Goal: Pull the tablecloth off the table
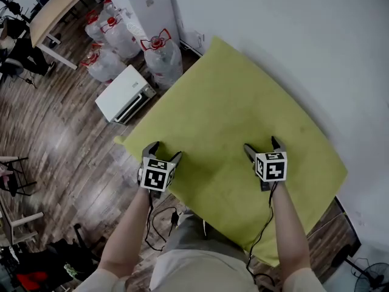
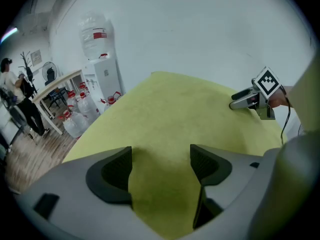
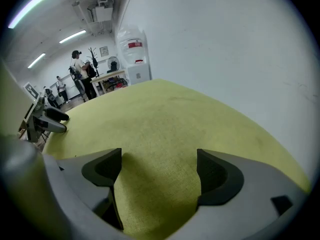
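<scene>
A yellow-green tablecloth [image 1: 231,102] lies flat over the whole table, with its far side against the white wall. My left gripper [image 1: 164,151] stands open at the cloth's near left edge. In the left gripper view the left gripper [image 2: 161,156] has flat cloth [image 2: 175,109] showing between its jaws, and no pad presses on it. My right gripper [image 1: 262,145] stands open over the cloth, further right near the front edge. The right gripper view shows the same for the right gripper [image 3: 159,164]: bare cloth [image 3: 165,114] in the gap. Each gripper sees the other: right gripper [image 2: 239,100], left gripper [image 3: 56,121].
Several large water bottles [image 1: 161,56] and a white box-shaped appliance [image 1: 124,95] stand on the wooden floor left of the table. A white water dispenser [image 1: 149,5] is beyond them. The white wall [image 1: 292,35] bounds the table's far side. People [image 3: 80,74] stand far off.
</scene>
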`<move>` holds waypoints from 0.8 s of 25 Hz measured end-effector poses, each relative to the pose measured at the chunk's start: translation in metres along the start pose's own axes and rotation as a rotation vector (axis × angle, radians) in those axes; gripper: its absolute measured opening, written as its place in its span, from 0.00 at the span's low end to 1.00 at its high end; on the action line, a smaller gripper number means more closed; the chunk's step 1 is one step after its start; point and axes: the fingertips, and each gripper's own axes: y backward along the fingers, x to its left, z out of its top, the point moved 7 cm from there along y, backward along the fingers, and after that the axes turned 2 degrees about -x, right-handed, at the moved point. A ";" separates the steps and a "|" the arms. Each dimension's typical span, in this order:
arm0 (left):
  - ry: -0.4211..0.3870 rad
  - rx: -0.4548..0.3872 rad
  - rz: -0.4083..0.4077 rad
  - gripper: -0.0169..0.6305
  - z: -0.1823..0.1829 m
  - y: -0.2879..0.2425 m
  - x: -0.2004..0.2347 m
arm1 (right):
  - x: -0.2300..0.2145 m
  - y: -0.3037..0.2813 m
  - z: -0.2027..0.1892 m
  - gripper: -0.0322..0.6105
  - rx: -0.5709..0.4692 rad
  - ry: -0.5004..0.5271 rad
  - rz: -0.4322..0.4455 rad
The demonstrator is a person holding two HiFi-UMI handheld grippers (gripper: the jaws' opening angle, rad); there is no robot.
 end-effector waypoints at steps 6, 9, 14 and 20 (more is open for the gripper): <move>0.021 -0.018 0.029 0.57 -0.002 0.000 0.002 | 0.001 0.000 -0.002 0.76 0.002 -0.031 -0.017; 0.044 -0.065 0.055 0.49 -0.003 0.000 -0.003 | 0.004 -0.001 -0.001 0.72 0.003 -0.038 -0.026; 0.075 -0.063 0.028 0.16 -0.007 0.003 -0.019 | 0.009 0.011 -0.009 0.46 -0.007 -0.028 -0.018; 0.094 -0.037 -0.032 0.06 -0.006 0.005 -0.036 | 0.014 0.023 -0.012 0.10 0.051 -0.106 0.052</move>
